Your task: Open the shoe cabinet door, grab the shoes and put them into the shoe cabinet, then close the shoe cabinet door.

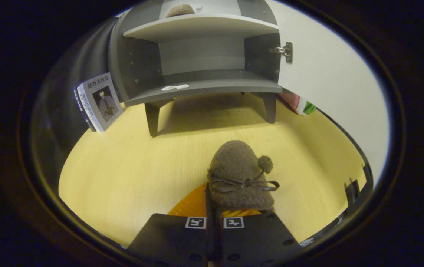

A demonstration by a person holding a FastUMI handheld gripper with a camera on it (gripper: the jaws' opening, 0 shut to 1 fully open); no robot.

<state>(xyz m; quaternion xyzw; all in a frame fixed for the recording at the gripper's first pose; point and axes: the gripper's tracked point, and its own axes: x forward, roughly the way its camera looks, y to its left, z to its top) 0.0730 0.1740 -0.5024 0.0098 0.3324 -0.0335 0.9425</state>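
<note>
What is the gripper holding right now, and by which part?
The gripper is shut on the brown slipper, pinching its rear opening edge, with the toe pointing ahead toward the open cabinet.

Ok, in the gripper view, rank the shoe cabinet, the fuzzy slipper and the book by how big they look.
1. Shoe cabinet, door open.
2. Fuzzy slipper, pinched in the shut gripper; its nearness to the camera inflates it.
3. Book, leaning beside the cabinet; farther away, so this rank is unsure.
</note>
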